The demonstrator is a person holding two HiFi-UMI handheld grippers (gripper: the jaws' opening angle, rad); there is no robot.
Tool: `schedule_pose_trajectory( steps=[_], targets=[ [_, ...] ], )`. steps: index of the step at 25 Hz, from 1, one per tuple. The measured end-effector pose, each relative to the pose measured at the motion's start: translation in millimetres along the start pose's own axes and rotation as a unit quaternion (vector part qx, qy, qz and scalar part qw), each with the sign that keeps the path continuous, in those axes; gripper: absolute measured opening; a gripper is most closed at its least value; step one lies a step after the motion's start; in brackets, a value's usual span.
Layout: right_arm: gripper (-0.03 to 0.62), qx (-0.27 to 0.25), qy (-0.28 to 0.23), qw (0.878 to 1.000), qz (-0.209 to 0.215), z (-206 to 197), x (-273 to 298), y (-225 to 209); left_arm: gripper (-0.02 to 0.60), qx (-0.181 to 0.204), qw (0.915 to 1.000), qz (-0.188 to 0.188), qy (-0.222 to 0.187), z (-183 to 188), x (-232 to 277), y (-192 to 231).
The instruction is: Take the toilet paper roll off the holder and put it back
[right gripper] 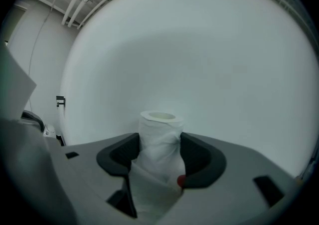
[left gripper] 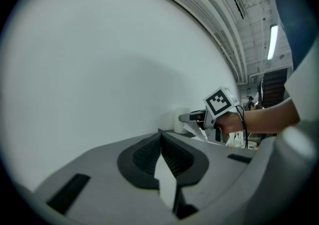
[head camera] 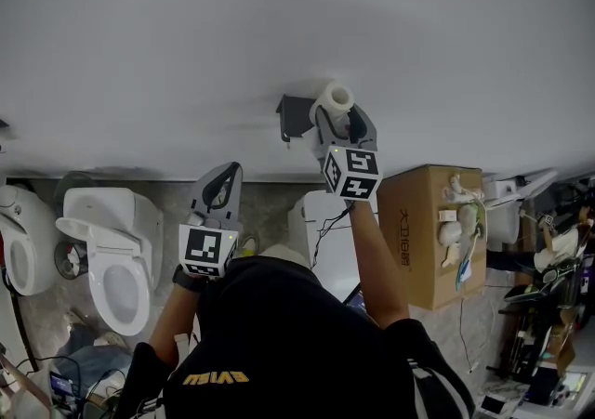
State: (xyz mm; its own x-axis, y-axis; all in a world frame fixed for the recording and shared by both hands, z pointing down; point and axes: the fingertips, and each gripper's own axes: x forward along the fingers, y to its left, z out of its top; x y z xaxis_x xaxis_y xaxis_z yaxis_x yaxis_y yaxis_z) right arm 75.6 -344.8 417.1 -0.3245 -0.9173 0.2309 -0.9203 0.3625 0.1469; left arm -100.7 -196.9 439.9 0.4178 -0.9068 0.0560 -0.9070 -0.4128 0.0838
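Wall (head camera: pixel 279 27): white, bare, fills upper view.
Cardboard box (head camera: pixel 418 241), floor, far right: contents not seen. Small white items rest on it, can't ID.
Toilet (head camera: pixel 116 268), left: lid up, bowl looks empty.
R gripper (head camera: pixel 339 120): jaws part-open, clamped on toilet paper roll (right gripper: pixel 159 139). Roll upright, waist squeezed in, off holder (head camera: pixel 296 116) and just beside it.
L gripper (left gripper: pixel 160 136): low, idle, jaws together, nothing held.
Judgement: roll to go back on. Line core w/ holder arm, slide on, keep squeeze light, let go only once seated.
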Motion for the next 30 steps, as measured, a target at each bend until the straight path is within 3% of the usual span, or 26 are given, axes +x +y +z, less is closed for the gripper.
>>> schedule_pose_trajectory(
  steps=[9, 14, 25, 30],
  targets=[
    [0.256, -0.003, -0.003, 1.0, 0.0, 7, -3, -5, 0.011, -0.003, 1.0, -0.009, 0.001, -2, 1, -14],
    [0.256, 0.022, 0.006, 1.0, -0.002, 17, -6, -15, 0.011, 0.0, 1.0, -0.006, 0.002, -1, 3, -15],
    [0.256, 0.0, 0.003, 1.0, 0.004, 68, -15, -29, 0.011, 0.004, 0.9999, -0.009, -0.001, 1, 6, -22],
    [0.256, -0.012, -0.013, 1.0, 0.026, 104, -22, -26, 0.011, 0.005, 0.9999, -0.016, -0.001, 2, 9, -26]
  ],
)
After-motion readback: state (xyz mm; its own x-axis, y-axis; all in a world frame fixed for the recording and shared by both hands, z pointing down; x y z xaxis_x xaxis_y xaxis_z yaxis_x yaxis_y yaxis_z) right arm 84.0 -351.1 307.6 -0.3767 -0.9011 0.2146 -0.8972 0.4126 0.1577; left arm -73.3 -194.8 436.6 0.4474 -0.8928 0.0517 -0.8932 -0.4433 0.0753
